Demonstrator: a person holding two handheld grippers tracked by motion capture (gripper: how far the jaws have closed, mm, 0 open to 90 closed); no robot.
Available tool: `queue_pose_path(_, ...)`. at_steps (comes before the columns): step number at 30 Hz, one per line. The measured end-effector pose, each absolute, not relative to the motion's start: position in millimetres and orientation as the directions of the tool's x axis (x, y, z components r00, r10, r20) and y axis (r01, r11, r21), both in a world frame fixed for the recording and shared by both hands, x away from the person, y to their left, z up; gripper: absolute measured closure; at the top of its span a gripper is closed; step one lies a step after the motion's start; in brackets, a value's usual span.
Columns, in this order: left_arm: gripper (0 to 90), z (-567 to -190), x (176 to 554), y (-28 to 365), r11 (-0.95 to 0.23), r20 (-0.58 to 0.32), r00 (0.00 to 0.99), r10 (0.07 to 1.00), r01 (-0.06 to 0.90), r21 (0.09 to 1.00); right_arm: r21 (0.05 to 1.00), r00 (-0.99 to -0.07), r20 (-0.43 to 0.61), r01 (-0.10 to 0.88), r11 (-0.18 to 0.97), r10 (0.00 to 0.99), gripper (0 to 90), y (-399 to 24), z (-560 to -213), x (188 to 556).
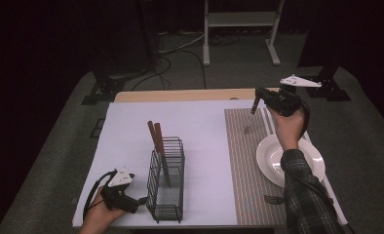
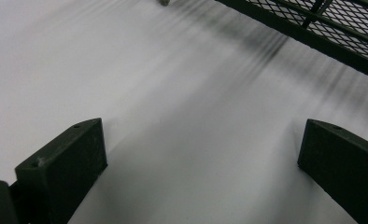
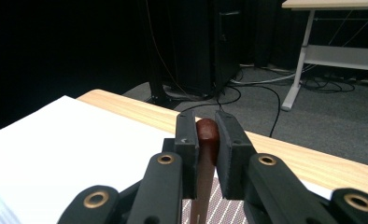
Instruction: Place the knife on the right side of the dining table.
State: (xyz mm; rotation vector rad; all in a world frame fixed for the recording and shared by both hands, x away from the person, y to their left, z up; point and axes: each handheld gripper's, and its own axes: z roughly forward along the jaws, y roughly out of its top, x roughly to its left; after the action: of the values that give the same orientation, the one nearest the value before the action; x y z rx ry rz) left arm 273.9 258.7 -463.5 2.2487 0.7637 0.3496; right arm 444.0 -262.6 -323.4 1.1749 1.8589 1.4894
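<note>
My right gripper (image 1: 259,96) hovers over the far end of the striped placemat (image 1: 243,161), shut on the top of a brown-handled utensil (image 1: 253,109) that hangs down with its metal end just above the mat. In the right gripper view the reddish-brown handle tip (image 3: 207,133) sits pinched between the jaws of that gripper (image 3: 207,123). My left gripper (image 1: 140,200) rests low at the table's near left, open, pointing at the black wire basket (image 1: 166,180). Its jaws stand wide apart over bare white surface (image 2: 198,135), with the basket mesh (image 2: 341,28) just ahead. Two brown-handled utensils (image 1: 154,134) stand in the basket.
A white plate (image 1: 268,156) lies on the placemat's right side under the right forearm. A fork (image 1: 274,199) lies on the mat near the front edge. A white sheet (image 1: 126,141) covers the wooden table (image 1: 180,95). A white desk frame (image 1: 241,29) stands beyond on the floor.
</note>
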Motion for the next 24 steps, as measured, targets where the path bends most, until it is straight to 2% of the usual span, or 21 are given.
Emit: queue_pose_path(24, 0.0, -464, 274, 259, -0.562, 0.022, 0.787, 0.616, 0.420, 0.713, 0.941, -0.482, 0.147, 0.338, 0.028, 0.864, 78.1, -275, -329, 447)
